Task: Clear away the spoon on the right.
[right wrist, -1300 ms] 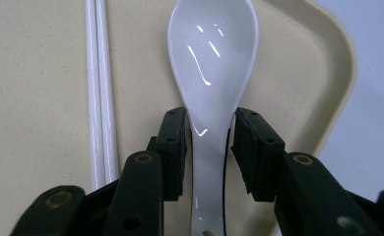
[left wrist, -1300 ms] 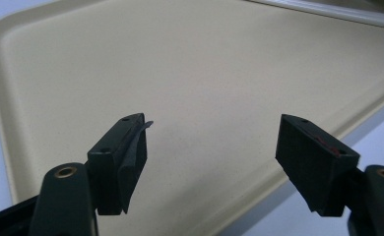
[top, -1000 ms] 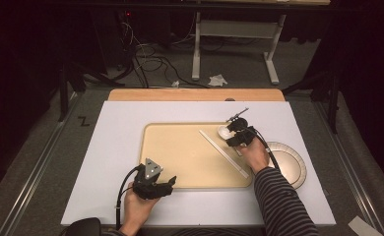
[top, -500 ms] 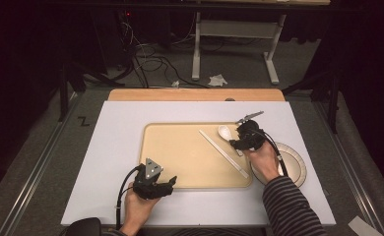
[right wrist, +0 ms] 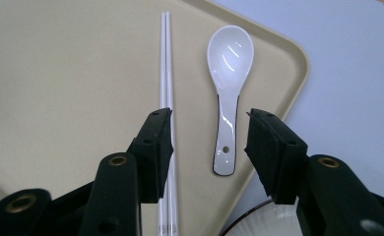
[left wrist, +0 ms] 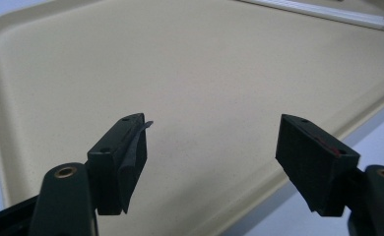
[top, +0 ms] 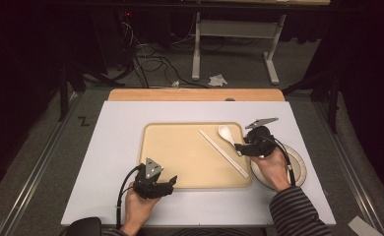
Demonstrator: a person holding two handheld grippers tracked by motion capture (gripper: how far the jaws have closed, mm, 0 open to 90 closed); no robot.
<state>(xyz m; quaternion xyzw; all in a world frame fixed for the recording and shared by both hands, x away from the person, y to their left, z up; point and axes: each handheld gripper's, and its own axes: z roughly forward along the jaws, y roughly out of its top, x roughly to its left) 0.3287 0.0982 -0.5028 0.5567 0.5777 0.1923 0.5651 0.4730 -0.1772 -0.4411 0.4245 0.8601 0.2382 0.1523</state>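
Right gripper (right wrist: 207,140): jaws spread wide, holding nothing, poised just above the handle of a white spoon (right wrist: 228,88), one jaw either side of it.
Left gripper (left wrist: 212,155): jaws wide apart and empty, hovering over the near edge of the tray (left wrist: 13,147), well apart from the spoon.
Spoon: lies bowl-up in the far right corner of the tan tray (top: 180,129), its handle pointing towards the right gripper (top: 239,147), its end at the tray's rim.
Chopsticks (right wrist: 166,64): a white pair lying together just beside the spoon, close under one jaw.
Handling: the spoon looks like glazed ceramic, so likely stiff, light, slippery and breakable if dropped.
Where to grip: the narrow handle near its pierced end looks best, squarely across its width, keeping clear of the chopsticks.
Beyond: a white plate (top: 298,167) sits on the table (top: 106,147) just right of the tray.
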